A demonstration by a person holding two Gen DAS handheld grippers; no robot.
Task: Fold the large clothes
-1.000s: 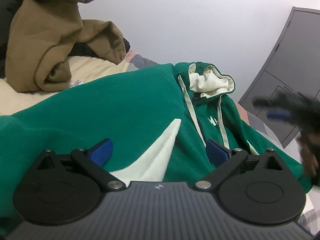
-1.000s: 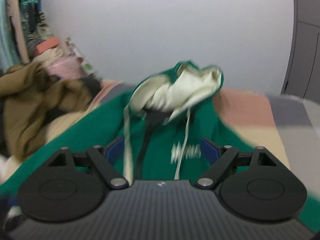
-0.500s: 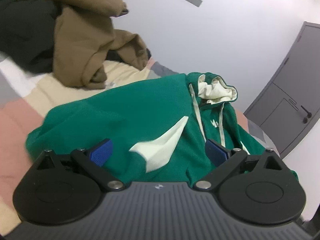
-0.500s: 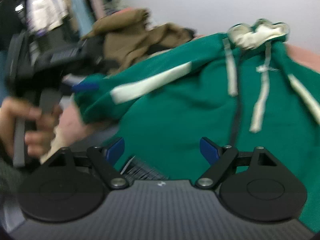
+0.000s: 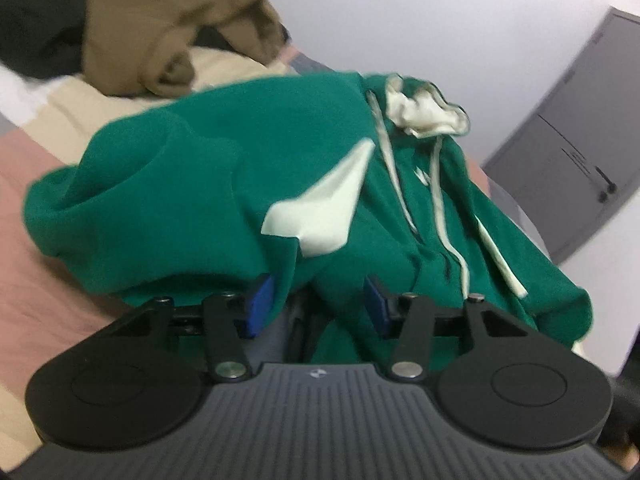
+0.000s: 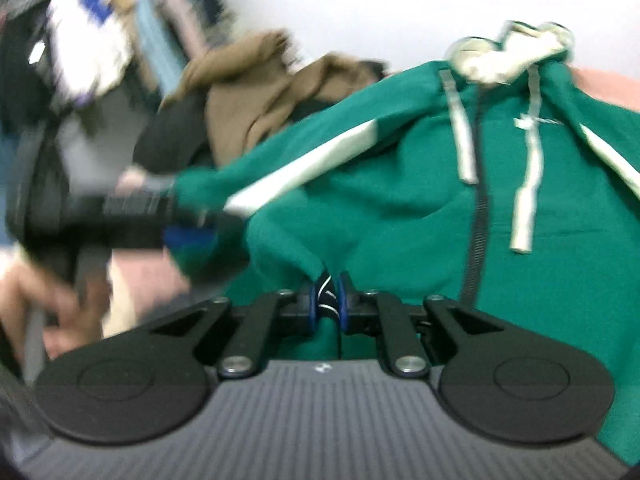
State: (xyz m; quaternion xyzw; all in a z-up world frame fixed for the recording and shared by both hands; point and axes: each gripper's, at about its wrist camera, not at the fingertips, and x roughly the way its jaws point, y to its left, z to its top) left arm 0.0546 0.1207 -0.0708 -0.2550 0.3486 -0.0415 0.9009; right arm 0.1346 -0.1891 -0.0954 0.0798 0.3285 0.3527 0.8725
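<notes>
A green zip hoodie (image 5: 224,184) with cream hood lining, cream drawstrings and cream stripes lies spread on the bed; it also shows in the right wrist view (image 6: 400,200). My left gripper (image 5: 318,304) is half closed with a fold of the hoodie's hem between its blue pads, a gap still showing. My right gripper (image 6: 329,300) is shut on the hoodie's lower edge, pinching green fabric. The left gripper (image 6: 188,236) also appears blurred at the left of the right wrist view, at the sleeve end.
A brown garment (image 5: 160,28) lies heaped on dark clothes at the back left of the bed (image 5: 48,280). It also shows in the right wrist view (image 6: 260,92). A grey door (image 5: 568,160) is at the right. Hanging clothes (image 6: 92,40) are at the far left.
Both grippers moved down to the hoodie's near edge. The right gripper closed on the fabric. The left gripper's fingers narrowed around a fold of the hem.
</notes>
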